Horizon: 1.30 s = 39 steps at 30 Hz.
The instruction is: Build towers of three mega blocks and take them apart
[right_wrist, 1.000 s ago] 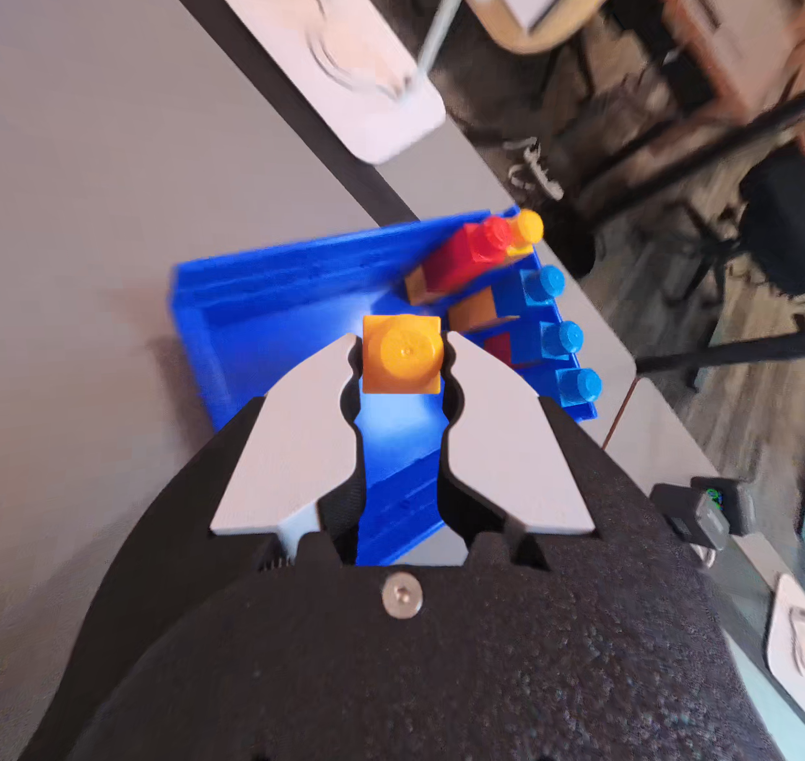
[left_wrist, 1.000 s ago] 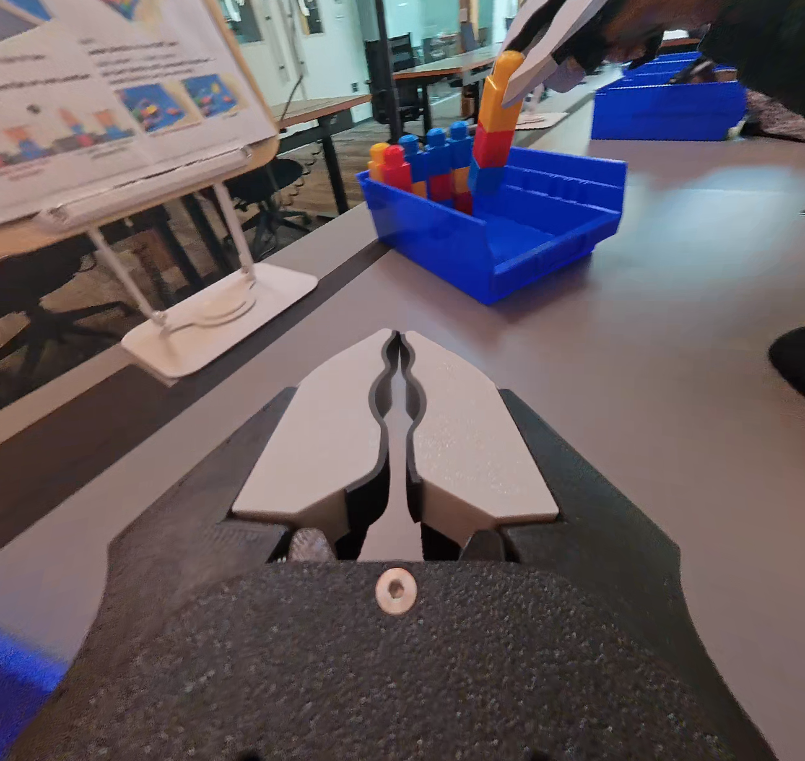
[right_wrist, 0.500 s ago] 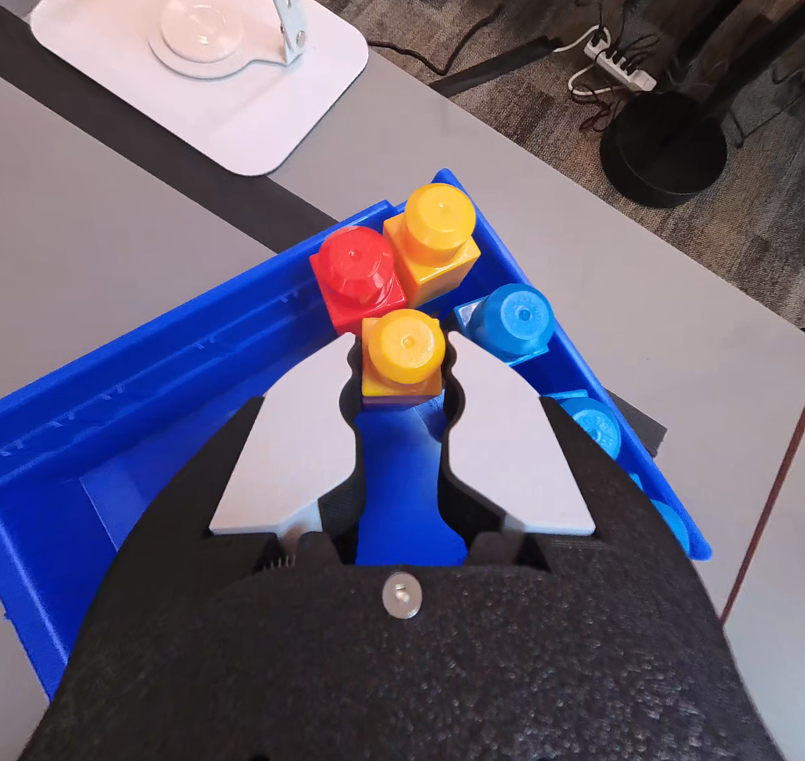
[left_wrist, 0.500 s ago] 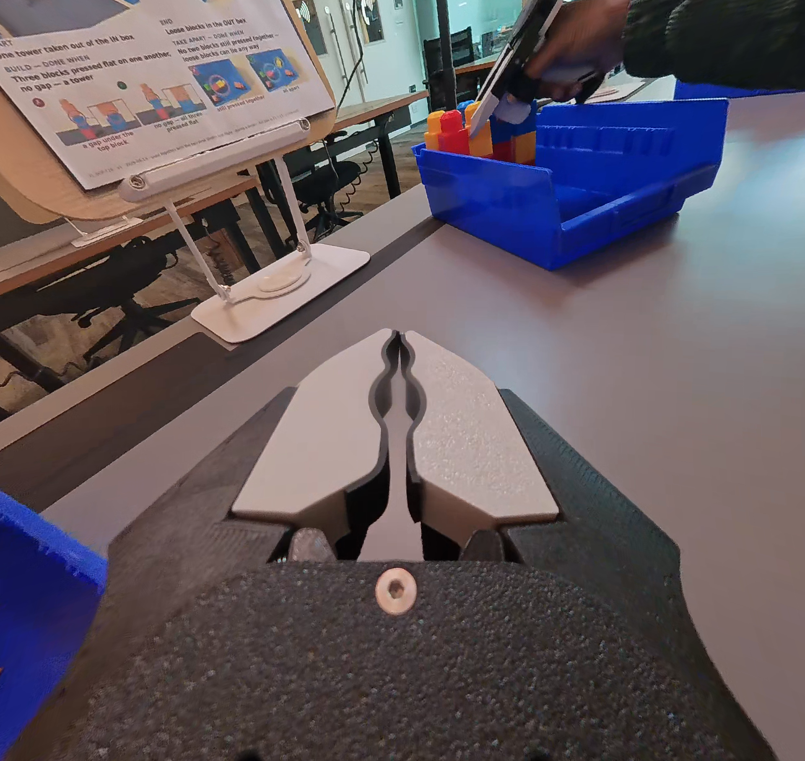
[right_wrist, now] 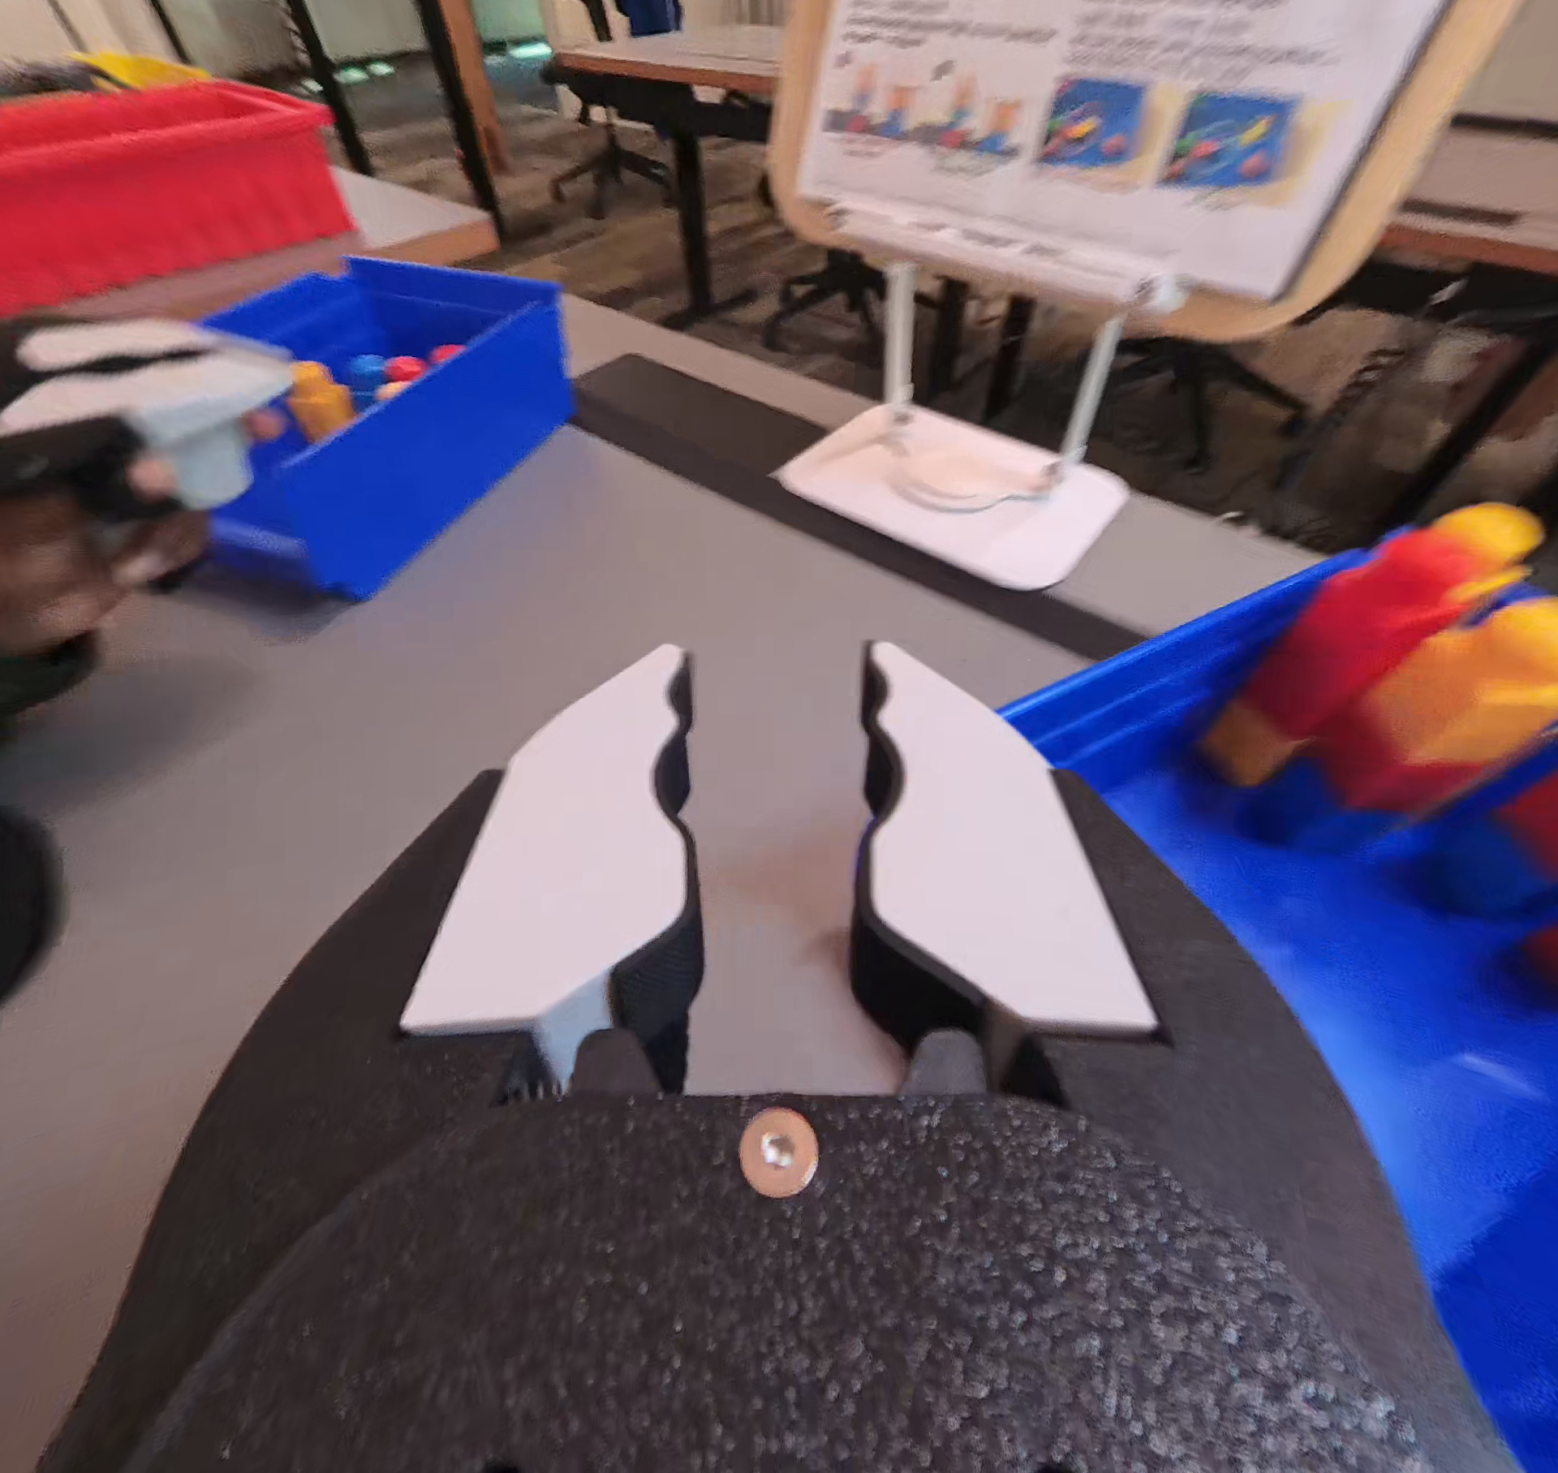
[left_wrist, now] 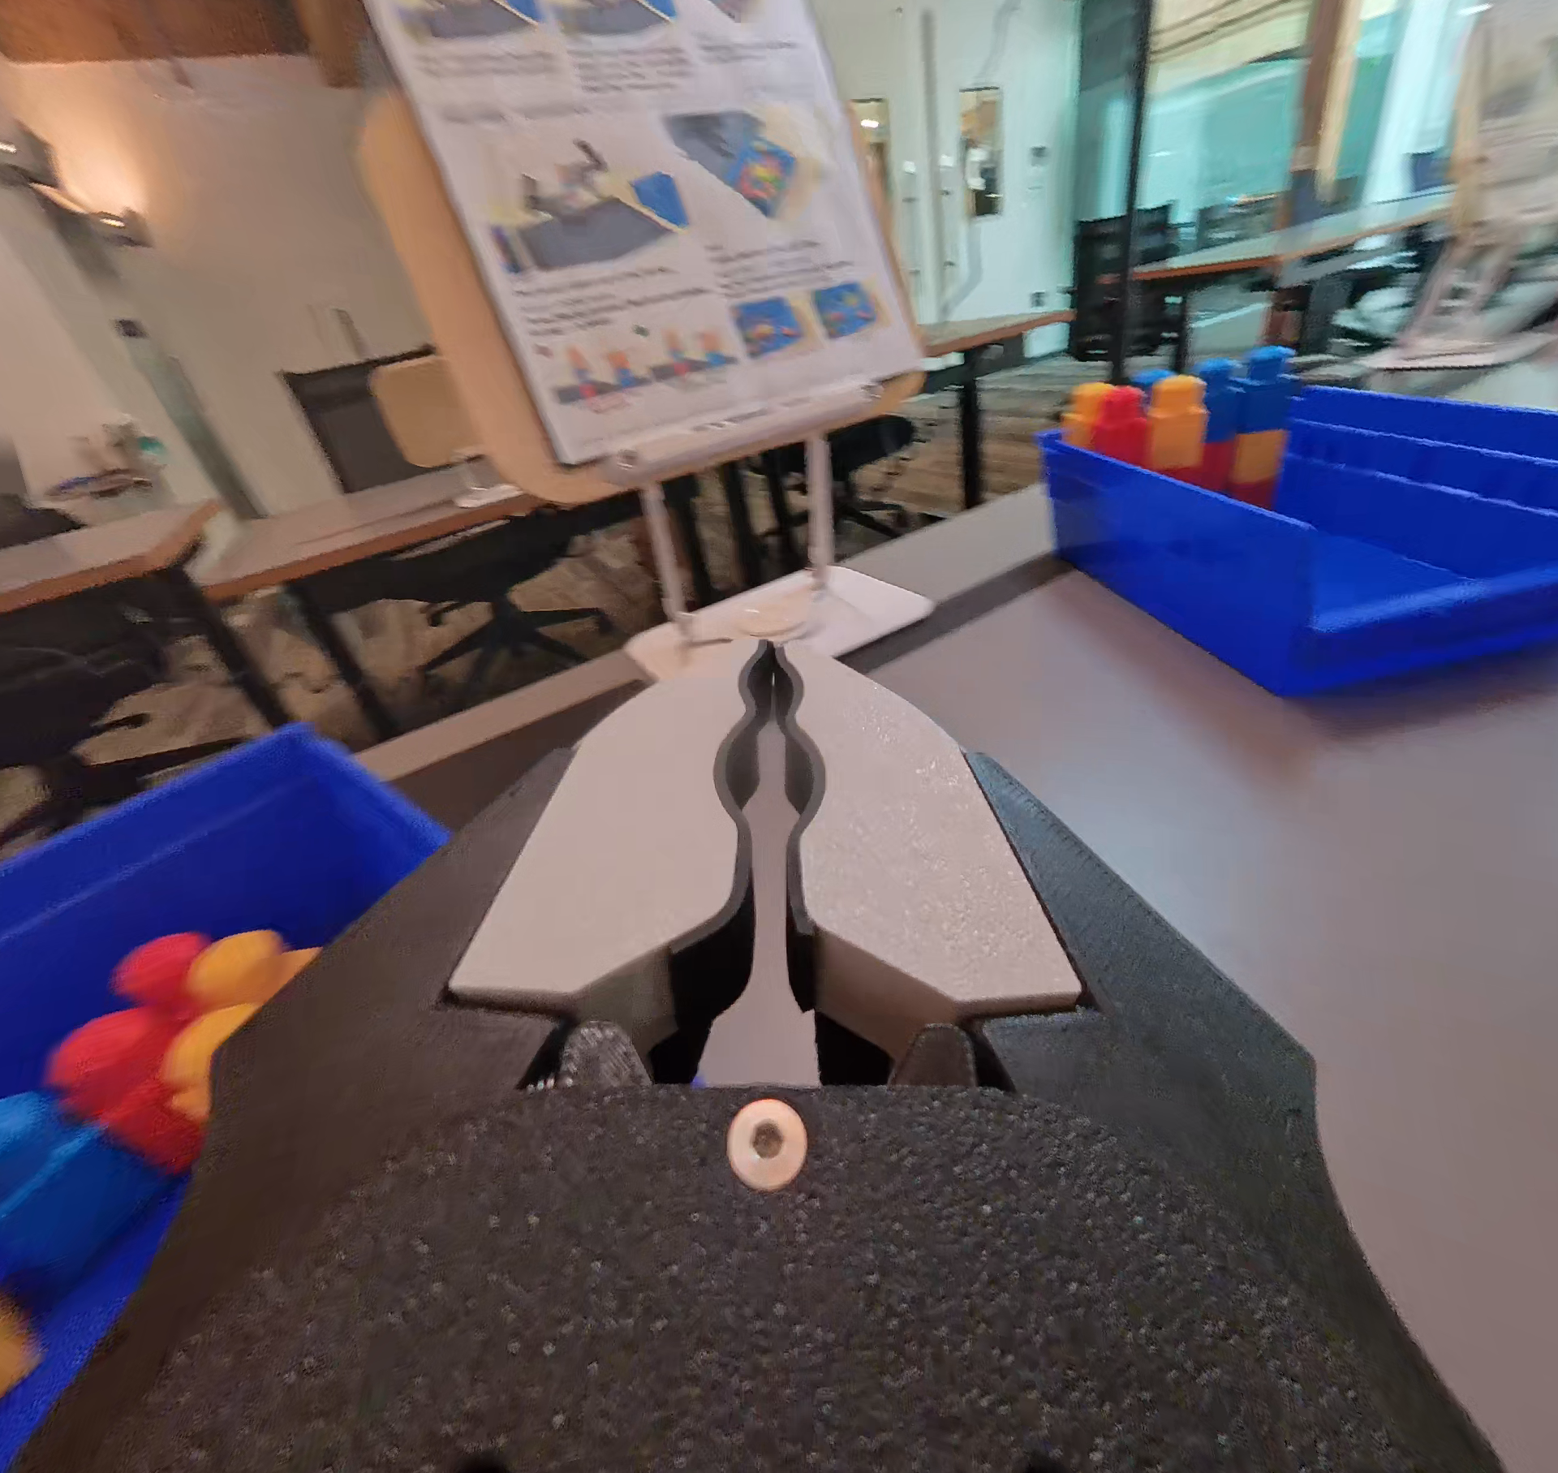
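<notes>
Right gripper (right_wrist: 776,661) hangs with jaws released beside the bin (right_wrist: 1096,707) of finished towers (right_wrist: 1391,674); left gripper (left_wrist: 769,661), clenched empty, nears loose blocks (left_wrist: 160,1011).

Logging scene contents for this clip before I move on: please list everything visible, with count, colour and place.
Plastic bins: two, blue; left bin, right bin.
Loose mega blocks: count unclear, red, orange, blue; left bin.
Stacked block towers: about five, same colours; right bin's far end.
Instruction sheet on white stand: one; table's far edge.
Grey table: one.
Red bin: one; background.
Left gripper: shut, empty.
Right gripper: open, empty.
</notes>
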Available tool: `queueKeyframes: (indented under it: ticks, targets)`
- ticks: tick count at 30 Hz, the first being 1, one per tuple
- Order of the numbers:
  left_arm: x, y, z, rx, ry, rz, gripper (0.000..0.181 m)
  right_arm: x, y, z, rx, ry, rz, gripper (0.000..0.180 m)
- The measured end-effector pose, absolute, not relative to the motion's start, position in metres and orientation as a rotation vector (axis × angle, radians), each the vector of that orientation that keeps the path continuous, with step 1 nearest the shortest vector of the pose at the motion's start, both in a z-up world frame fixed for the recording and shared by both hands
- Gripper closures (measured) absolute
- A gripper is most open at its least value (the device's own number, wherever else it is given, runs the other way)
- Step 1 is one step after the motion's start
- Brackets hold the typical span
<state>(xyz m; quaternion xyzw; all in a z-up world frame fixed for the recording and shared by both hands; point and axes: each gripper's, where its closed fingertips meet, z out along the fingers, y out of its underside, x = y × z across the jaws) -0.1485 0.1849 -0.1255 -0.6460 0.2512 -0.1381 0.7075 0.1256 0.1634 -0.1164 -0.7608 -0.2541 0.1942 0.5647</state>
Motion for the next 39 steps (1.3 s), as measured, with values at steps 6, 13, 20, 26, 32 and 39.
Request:
queueKeyframes:
  ticks: [6, 13, 20, 26, 32, 39]
  targets:
    - [-0.245, 0.227, -0.114, -1.66, 0.405, -0.185, 0.173, 0.072, 0.094, -0.163, -1.75, -0.688, 0.589, 0.179]
    - [-0.307, 0.283, -0.199, -2.082, 0.311, -0.106, 0.136, 0.075, 0.109, -0.183, -1.673, -0.64, 0.568, 0.177]
    - [-0.332, 0.304, -0.284, -2.415, 0.228, 0.087, 0.129, 0.07, 0.104, -0.204, -1.716, -0.724, 0.519, 0.176]
    - [-0.326, 0.295, -0.24, -2.256, 0.267, 0.123, 0.13, 0.06, 0.1, -0.216, -1.718, -0.833, 0.438, 0.176]
    - [-0.193, 0.225, -0.122, -1.874, 0.67, -0.414, 0.131, 0.037, 0.105, -0.217, -1.716, -0.872, 0.462, 0.167]
    - [-0.035, 0.111, -0.201, -1.829, 1.24, -0.537, 0.131, 0.007, 0.099, -0.188, -1.634, -0.963, 0.547, 0.143]
